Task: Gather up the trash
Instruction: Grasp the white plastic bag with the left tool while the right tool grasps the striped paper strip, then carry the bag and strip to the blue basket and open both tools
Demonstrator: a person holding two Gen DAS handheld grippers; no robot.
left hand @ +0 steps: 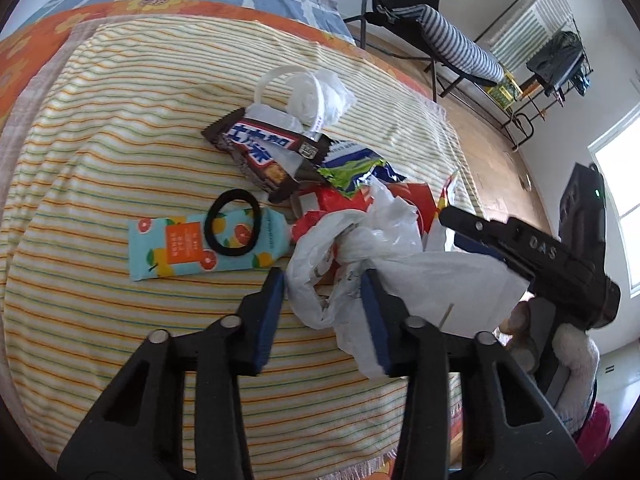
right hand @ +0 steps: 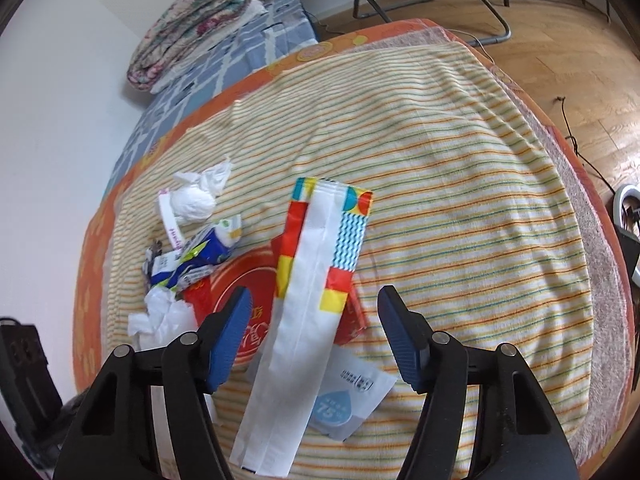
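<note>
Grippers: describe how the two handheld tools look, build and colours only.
The left gripper and right gripper share one build: black plastic linkage arms with round silver pivot pins, and jaws faced with ribbed blue pads. Seen from the left wrist, the right gripper's black body carries raised letters "DAS". No cables or sleeves show.

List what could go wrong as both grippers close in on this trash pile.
1. The left gripper straddles only a fold of the crumpled white plastic bag; it may slip out.
2. The black hair tie lies on the citrus-print packet and could get swept up as trash.
3. The right gripper spans the long colourful paper bag; its pads may snag the striped blanket.
</note>
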